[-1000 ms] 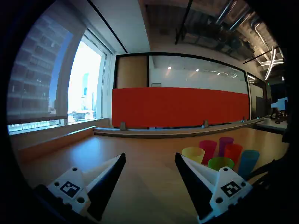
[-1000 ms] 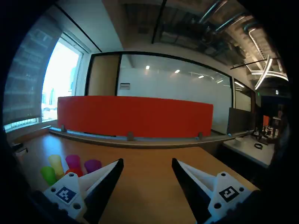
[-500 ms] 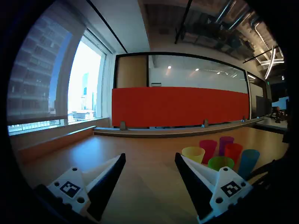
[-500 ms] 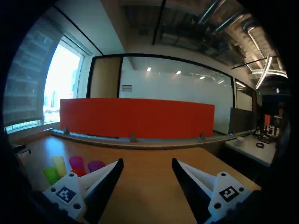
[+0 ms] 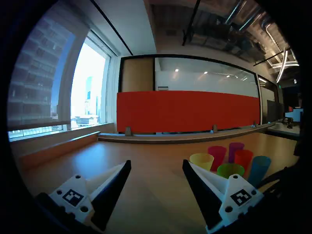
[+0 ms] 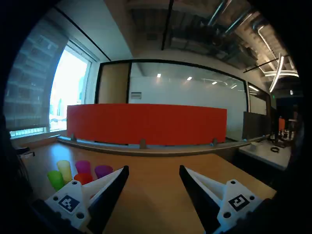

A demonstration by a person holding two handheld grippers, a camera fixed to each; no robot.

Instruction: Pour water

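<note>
Over a wide wooden table (image 5: 117,150) backed by a red divider (image 5: 187,111), the left gripper (image 5: 156,163) and right gripper (image 6: 153,167) each hold their fingers apart on nothing, with the cluster of coloured cups (image 5: 241,160) standing on the table between them, untouched.

The left tool (image 5: 156,163) points forward, held about level, its two fingers (image 5: 111,187) spread wide apart. Each finger is white with a black inner face, tapers to a tip, and carries a square black-and-white marker (image 5: 73,197) near its base. The right tool (image 6: 153,168) is held the same way, level and forward, its two tapered fingers equally wide apart.
</note>
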